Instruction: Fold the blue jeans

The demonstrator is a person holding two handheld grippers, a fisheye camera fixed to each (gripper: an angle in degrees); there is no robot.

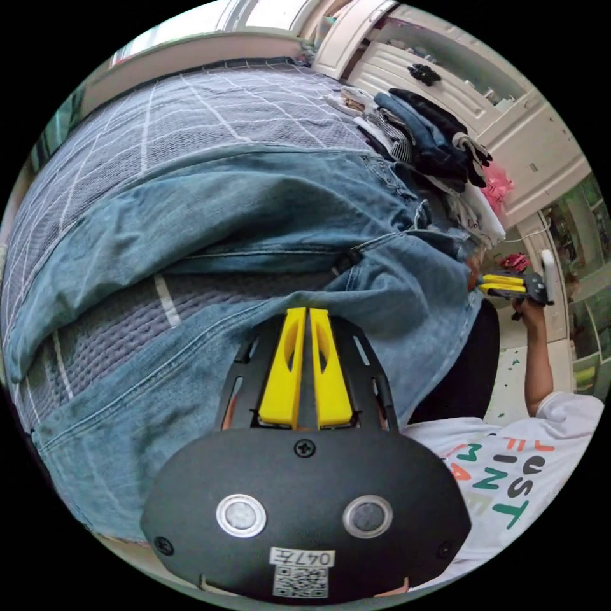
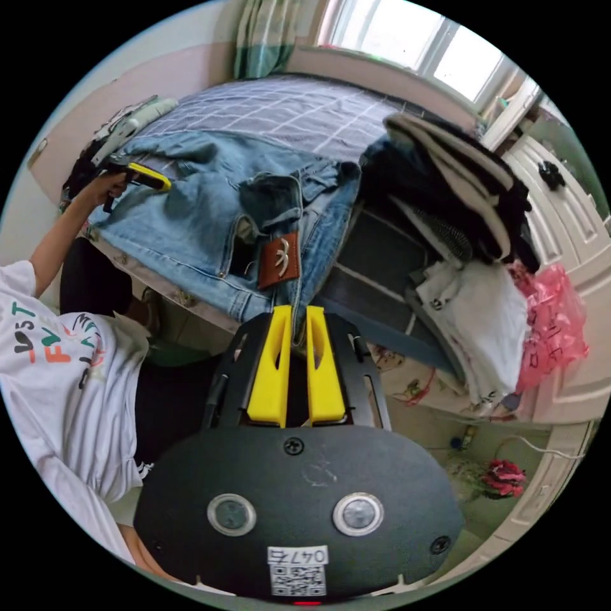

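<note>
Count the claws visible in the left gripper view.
2. The left claw sits shut over the near leg of the blue jeans; the right claw is at the waistband edge, held in a hand.

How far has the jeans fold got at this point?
Done: the blue jeans lie spread on the bed, legs apart with bedspread showing between them, so no fold has been made yet. In hand: the left tool looks closed on the near leg's denim, and the right tool looks closed on the waistband edge by the leather patch. Left: every fold.
</note>
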